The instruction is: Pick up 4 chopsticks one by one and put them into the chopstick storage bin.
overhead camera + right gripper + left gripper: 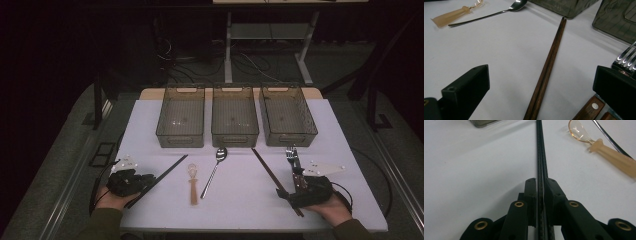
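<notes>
A pair of black chopsticks lies slantwise at the table's left. My left gripper holds its near end; in the left gripper view the jaws press both sides of the black chopsticks, left gripper shut. A pair of brown chopsticks lies at the right. My right gripper stands wide open at its near end, with the brown chopsticks running between the spread jaws of the right gripper. Forks with wooden handles lie beside and partly under its right jaw, forks.
Three translucent bins stand in a row at the back. A small clear spoon with a tan handle and a metal spoon lie mid-table. The table's front edge runs just behind both hands.
</notes>
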A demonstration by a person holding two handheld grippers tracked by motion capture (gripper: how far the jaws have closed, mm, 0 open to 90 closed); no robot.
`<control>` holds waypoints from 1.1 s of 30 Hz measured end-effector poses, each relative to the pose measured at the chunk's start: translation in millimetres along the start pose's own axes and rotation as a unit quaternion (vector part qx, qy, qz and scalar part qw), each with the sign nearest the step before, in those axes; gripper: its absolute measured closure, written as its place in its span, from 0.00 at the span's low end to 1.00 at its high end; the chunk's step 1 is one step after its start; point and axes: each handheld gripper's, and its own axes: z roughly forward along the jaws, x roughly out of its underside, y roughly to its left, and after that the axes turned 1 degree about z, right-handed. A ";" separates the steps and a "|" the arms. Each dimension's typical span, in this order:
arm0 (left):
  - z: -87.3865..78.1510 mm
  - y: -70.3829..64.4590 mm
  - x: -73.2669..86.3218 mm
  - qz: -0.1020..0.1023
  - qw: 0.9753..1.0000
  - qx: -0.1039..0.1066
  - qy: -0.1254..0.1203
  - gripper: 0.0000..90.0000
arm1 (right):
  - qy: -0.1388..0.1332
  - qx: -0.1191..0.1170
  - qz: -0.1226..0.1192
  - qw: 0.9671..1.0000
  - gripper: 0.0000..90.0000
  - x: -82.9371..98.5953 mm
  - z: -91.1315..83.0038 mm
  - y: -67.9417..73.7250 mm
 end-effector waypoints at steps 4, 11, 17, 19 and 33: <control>0.7 0.0 0.7 -0.003 1.000 -0.005 0.005 0.89 | 0.000 0.001 0.000 1.000 0.01 0.0 0.0 0.0; 1.7 0.6 1.8 0.007 1.000 -0.010 0.009 0.89 | -0.001 0.001 0.001 1.000 0.01 -0.2 -0.7 0.0; 2.3 -2.5 3.6 0.026 0.999 -0.021 0.008 0.92 | -0.002 0.001 0.000 1.000 0.01 -0.2 -1.4 -0.5; 2.4 -2.7 4.1 0.029 0.999 -0.020 0.007 0.92 | -0.003 0.002 0.000 1.000 0.01 -0.3 -1.8 -0.5; 2.0 2.1 4.9 0.018 1.000 -0.006 0.002 0.95 | -0.003 0.002 -0.002 1.000 0.01 -0.6 -2.5 0.2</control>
